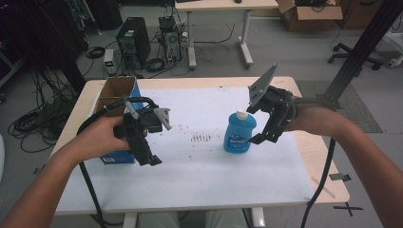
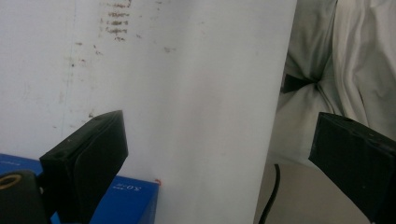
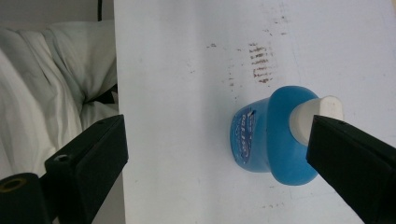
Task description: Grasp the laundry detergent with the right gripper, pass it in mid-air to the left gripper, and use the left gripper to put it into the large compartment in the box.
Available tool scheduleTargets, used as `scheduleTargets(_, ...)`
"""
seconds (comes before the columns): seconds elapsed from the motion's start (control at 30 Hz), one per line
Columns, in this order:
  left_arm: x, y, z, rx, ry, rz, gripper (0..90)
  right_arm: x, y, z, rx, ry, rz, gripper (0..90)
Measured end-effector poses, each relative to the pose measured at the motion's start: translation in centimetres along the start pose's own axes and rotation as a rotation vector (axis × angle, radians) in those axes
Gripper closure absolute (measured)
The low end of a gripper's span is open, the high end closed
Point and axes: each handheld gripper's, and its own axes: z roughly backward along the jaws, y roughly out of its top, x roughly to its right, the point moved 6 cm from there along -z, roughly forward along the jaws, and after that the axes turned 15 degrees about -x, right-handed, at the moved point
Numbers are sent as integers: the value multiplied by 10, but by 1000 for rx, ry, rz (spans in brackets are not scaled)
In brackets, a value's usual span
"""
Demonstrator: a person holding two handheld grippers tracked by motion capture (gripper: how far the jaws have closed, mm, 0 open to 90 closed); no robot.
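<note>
A workroom with a grey floor and cluttered edges.

The wooden table [image 1: 311, 156] carries a white sheet [image 1: 204, 166] marked with dark smudges [image 1: 200, 138]. Beyond its far edge a second desk on white legs [image 1: 218, 33] stands on the grey floor [image 1: 294, 52]. A black computer tower [image 1: 133, 40] sits at far left among tangled cables [image 1: 35, 123]. An open cardboard box [image 1: 309, 14] rests at far right, beside an office chair base [image 1: 354, 52]. A dark slanted beam [image 1: 363, 47] rises on the right. The light is even and dim.
</note>
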Motion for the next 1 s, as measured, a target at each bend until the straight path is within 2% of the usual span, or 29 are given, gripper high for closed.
scheduleTargets(0.7, -3, 1, 0, 16, -1, 19, 44, 26, -12, -3, 62, 11, -18, 50)
scheduleTargets(1.0, -4, 1, 0, 15, 1, 23, 44, 37, -21, -7, 94, 15, -40, 49)
